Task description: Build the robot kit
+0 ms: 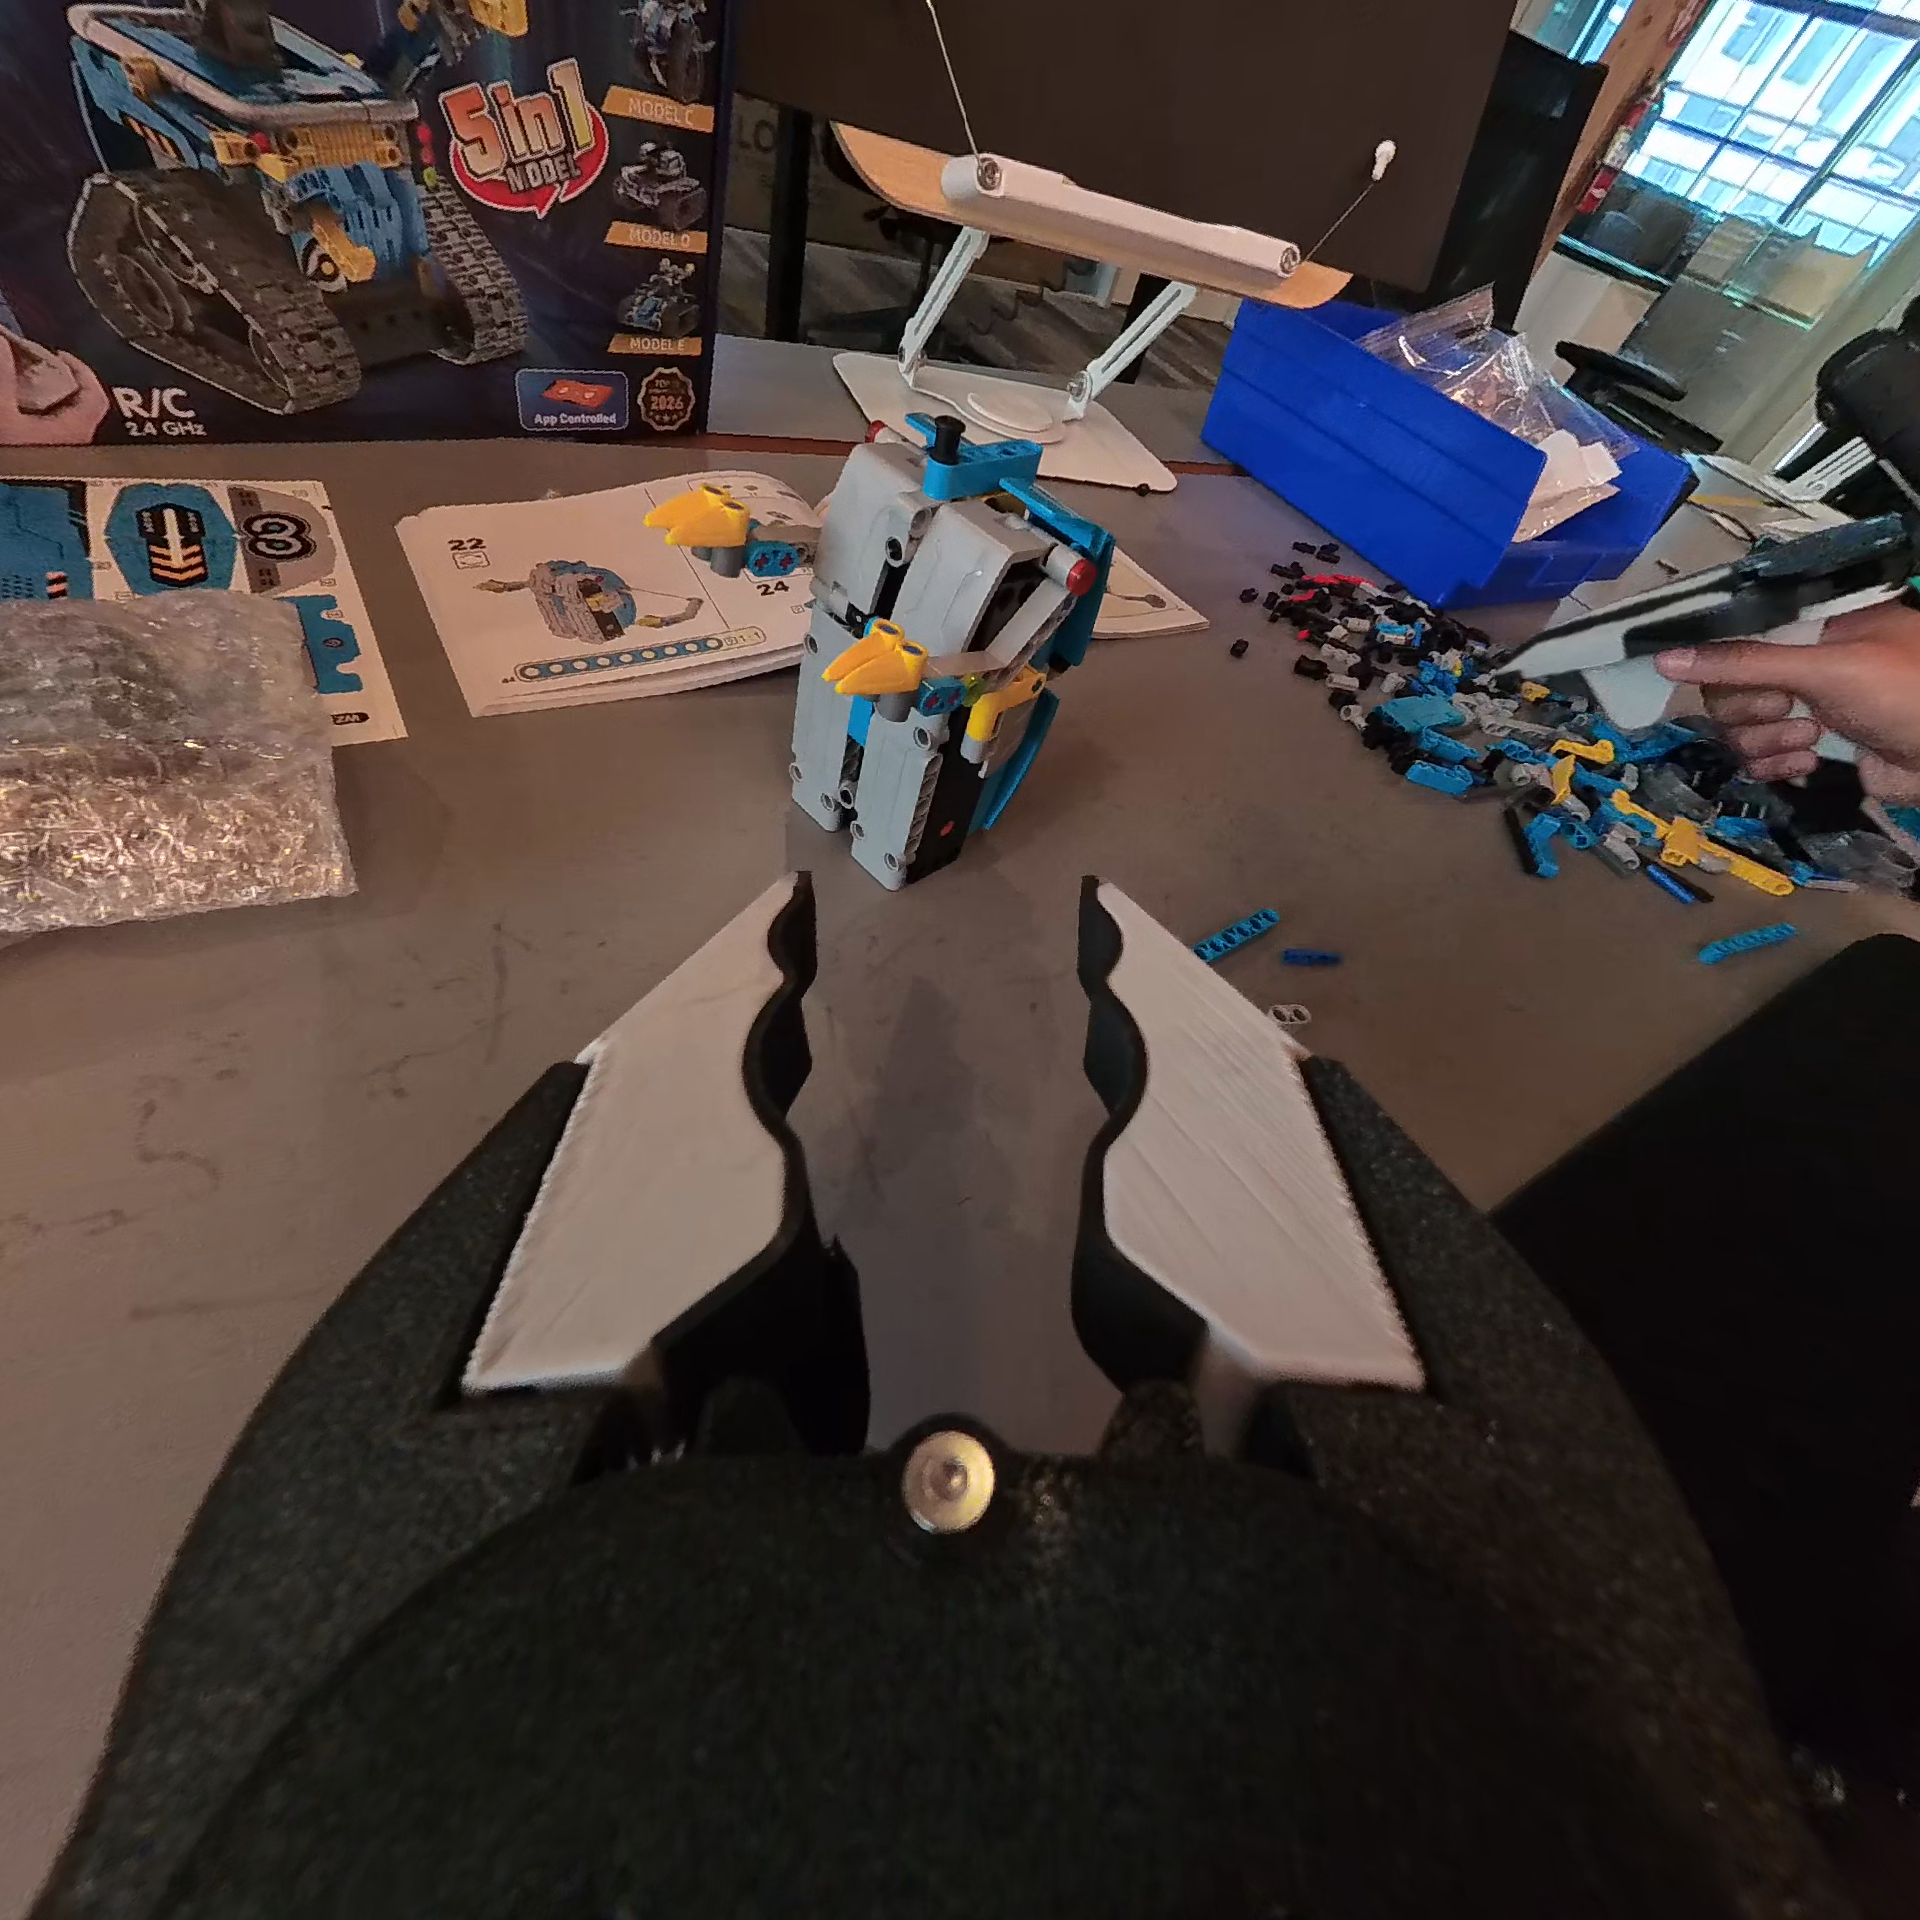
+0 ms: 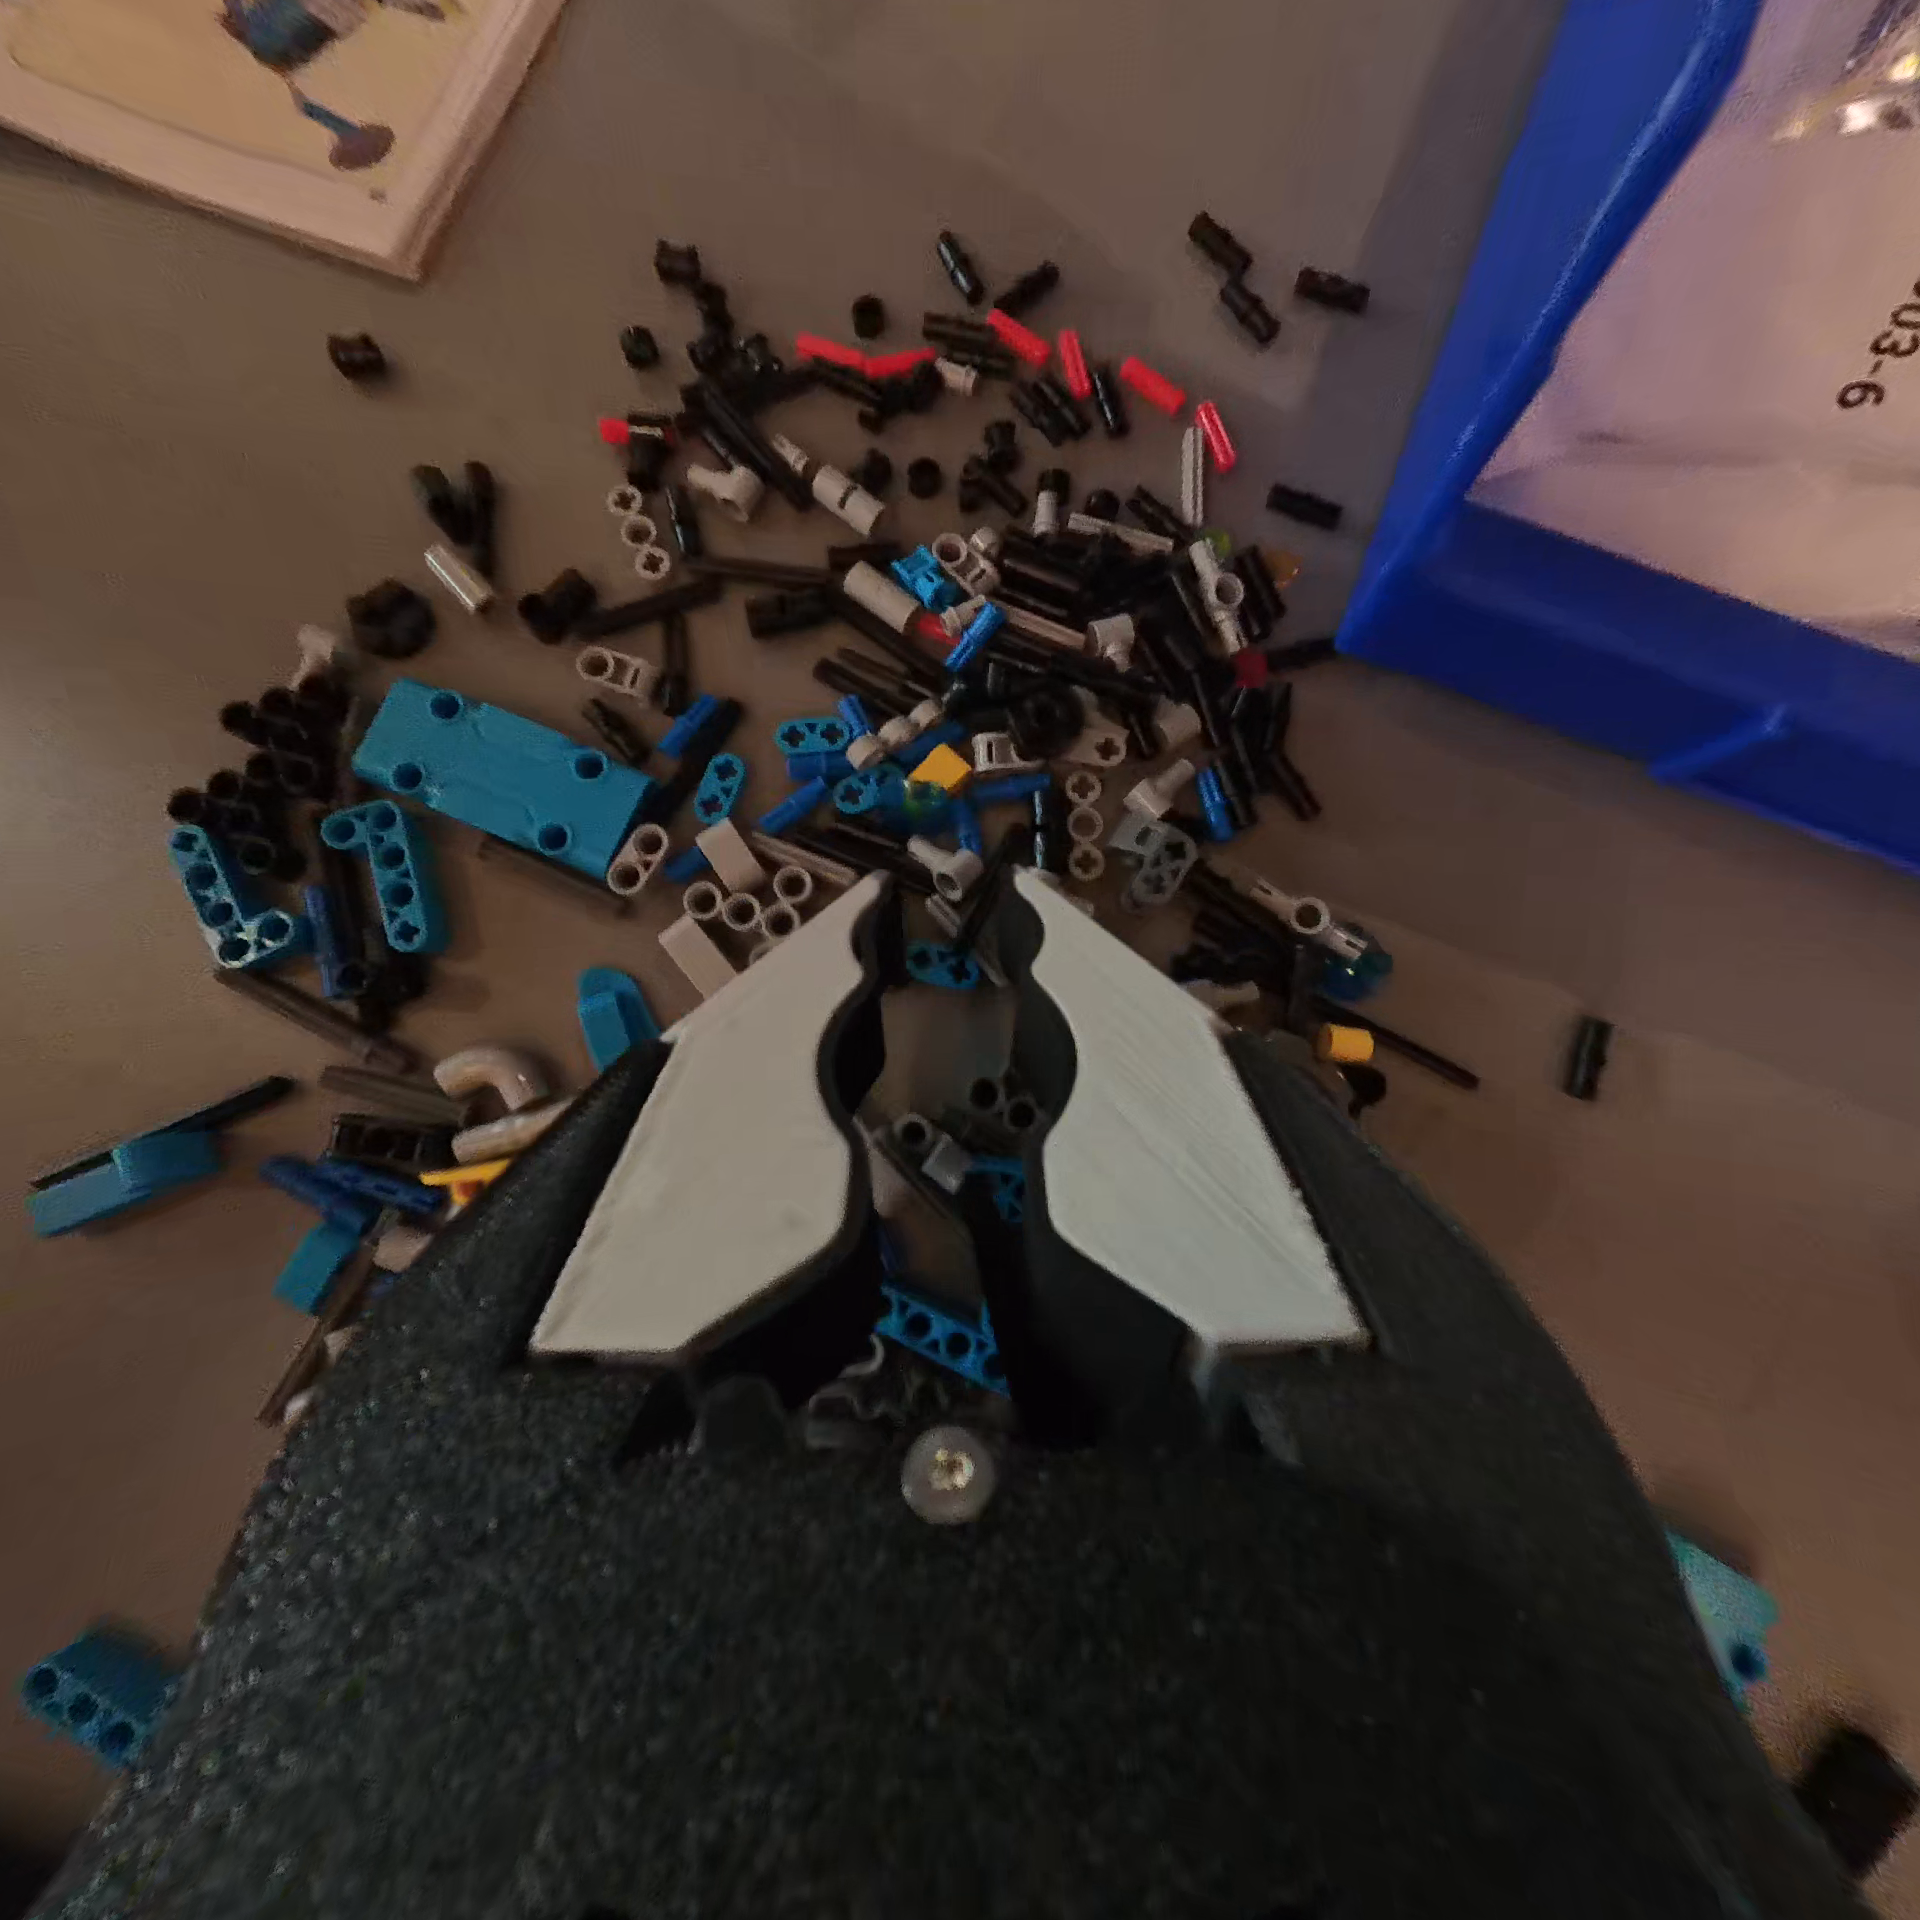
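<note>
Grey tabletop (image 1: 520, 1039) carries a half-built grey and blue brick model (image 1: 914, 665), standing upright just ahead of the left gripper (image 1: 945, 894), whose jaws are spread wide and empty. The right gripper (image 2: 951, 883) hangs low over a scattered pile of small building pieces (image 2: 935, 623), jaws narrowly parted; whether they pinch a piece I cannot tell. A blue bin (image 2: 1558, 582) sits beside the pile, near an open instruction booklet (image 1: 582, 603).
</note>
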Demonstrator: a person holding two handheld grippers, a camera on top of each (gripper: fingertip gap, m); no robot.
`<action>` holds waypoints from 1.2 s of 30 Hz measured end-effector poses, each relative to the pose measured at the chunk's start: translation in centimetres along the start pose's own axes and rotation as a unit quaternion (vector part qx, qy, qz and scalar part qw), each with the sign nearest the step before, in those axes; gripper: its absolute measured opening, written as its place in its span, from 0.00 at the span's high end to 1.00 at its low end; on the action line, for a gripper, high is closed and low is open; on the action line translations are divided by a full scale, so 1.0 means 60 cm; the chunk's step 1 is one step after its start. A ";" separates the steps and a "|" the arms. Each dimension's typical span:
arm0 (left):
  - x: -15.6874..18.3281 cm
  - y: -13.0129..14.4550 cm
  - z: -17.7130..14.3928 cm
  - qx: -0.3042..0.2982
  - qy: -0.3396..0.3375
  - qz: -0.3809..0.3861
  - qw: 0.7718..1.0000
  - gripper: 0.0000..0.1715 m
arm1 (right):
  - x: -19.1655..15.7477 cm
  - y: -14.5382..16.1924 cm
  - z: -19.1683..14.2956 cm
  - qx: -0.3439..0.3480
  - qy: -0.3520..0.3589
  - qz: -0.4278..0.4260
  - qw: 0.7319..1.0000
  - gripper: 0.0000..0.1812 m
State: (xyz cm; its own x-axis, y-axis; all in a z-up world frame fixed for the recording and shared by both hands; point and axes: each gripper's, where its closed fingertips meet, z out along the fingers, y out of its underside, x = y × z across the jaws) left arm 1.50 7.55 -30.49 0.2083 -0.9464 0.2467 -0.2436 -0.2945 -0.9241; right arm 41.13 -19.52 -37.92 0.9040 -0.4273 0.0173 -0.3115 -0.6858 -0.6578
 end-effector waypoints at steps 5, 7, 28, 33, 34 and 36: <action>-0.002 0.000 0.001 -0.002 0.001 -0.007 1.000 0.71 | -0.038 -0.015 0.015 -0.001 -0.024 -0.029 0.999 0.90; -0.003 0.001 0.001 -0.002 0.002 -0.009 1.000 0.71 | -0.051 -0.021 0.016 -0.003 -0.034 -0.037 0.999 0.91; 0.000 0.001 0.001 -0.003 0.006 -0.008 1.000 0.71 | -0.186 0.052 -0.061 -0.029 -0.140 -0.096 0.985 0.90; 0.001 0.000 0.000 -0.001 0.005 -0.006 1.000 0.71 | -0.212 0.029 -0.028 -0.022 -0.138 -0.122 0.983 0.92; 0.001 0.000 0.000 0.000 0.005 -0.005 1.000 0.71 | -0.212 0.026 -0.022 -0.023 -0.135 -0.125 0.983 0.93; 0.001 -0.001 -0.002 0.002 0.005 -0.005 1.000 0.71 | -0.212 0.024 -0.013 -0.030 -0.137 -0.121 0.983 0.93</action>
State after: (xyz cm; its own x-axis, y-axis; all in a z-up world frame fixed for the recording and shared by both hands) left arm 1.44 7.53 -30.38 0.2014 -0.9448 0.2585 -0.2370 -0.3031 -0.9230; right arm 28.98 -15.54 -38.47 0.9960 -0.0788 -0.0415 -0.0876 -0.7845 -0.6139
